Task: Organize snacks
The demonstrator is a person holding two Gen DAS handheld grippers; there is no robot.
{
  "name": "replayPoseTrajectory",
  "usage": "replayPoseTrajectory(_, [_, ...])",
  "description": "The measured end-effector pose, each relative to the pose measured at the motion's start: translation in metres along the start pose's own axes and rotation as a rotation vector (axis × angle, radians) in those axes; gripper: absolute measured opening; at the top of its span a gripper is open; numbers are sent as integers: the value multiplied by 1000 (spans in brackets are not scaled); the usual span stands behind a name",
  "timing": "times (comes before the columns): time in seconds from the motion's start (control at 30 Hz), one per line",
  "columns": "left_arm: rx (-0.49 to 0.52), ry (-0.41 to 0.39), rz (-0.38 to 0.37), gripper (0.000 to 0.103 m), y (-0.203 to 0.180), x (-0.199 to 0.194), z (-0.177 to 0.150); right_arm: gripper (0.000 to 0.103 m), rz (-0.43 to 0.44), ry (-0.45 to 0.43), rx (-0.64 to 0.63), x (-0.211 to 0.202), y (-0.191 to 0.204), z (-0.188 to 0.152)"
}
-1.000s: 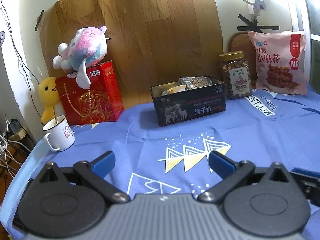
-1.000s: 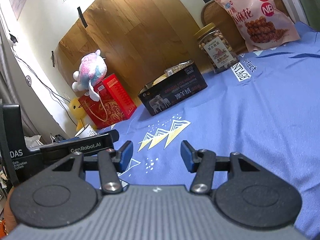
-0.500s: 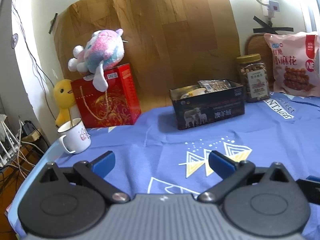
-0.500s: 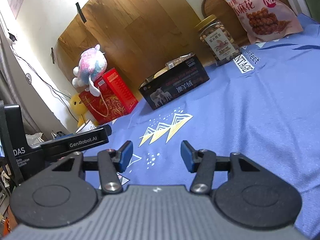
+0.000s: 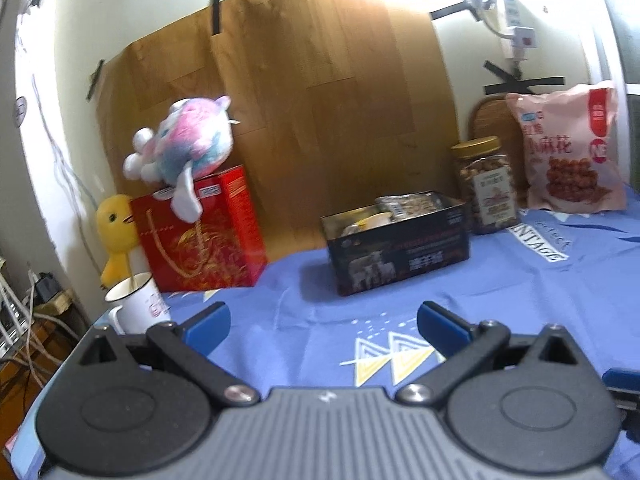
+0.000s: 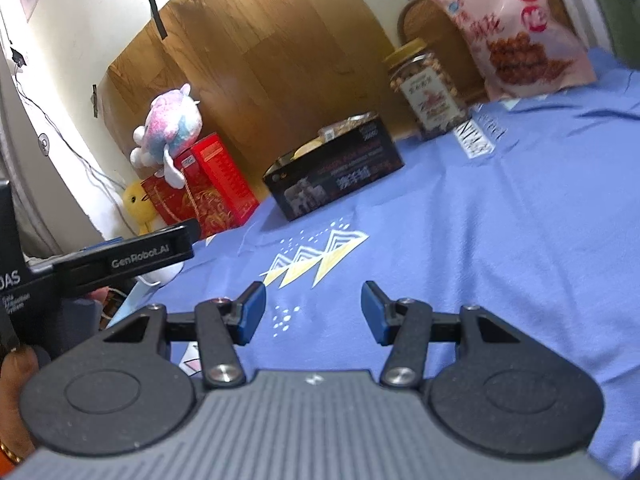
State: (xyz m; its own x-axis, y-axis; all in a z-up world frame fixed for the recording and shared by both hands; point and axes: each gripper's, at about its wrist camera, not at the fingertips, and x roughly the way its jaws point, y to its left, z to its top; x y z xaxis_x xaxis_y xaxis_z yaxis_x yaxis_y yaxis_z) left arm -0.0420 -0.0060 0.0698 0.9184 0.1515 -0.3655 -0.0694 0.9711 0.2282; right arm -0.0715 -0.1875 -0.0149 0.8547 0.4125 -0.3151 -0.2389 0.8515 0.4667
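A black tin box (image 5: 400,248) holding several snack packets stands at the back of the blue cloth; it also shows in the right wrist view (image 6: 336,176). A clear jar of nuts with a gold lid (image 5: 486,186) (image 6: 430,96) stands to its right. A pink snack bag (image 5: 572,152) (image 6: 516,28) leans on the wall beyond the jar. My left gripper (image 5: 322,326) is open and empty, low over the cloth's near edge. My right gripper (image 6: 312,312) is open and empty, well short of the box.
A red gift box (image 5: 200,232) with a pink plush toy (image 5: 188,144) on top stands at the back left, by a yellow duck toy (image 5: 114,232). A white mug (image 5: 138,308) sits near the table's left edge. The blue cloth (image 6: 500,220) covers the table.
Both grippers have drawn back and swung left; the box, jar and bag shifted right in the left view. Both stay open and empty.
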Motion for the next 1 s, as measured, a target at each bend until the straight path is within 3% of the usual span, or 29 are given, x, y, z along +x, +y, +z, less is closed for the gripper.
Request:
replayPoseTrajectory(0.23, [-20, -7, -39, 103, -9, -4, 6, 55, -41, -26, 19, -11, -10, 3])
replayPoseTrajectory(0.57, [-25, -22, 28, 103, 5, -13, 8, 56, -3, -32, 6, -12, 0, 1])
replayPoseTrajectory(1.0, [-36, -31, 16, 103, 9, -27, 12, 56, 22, -74, 13, -28, 0, 3])
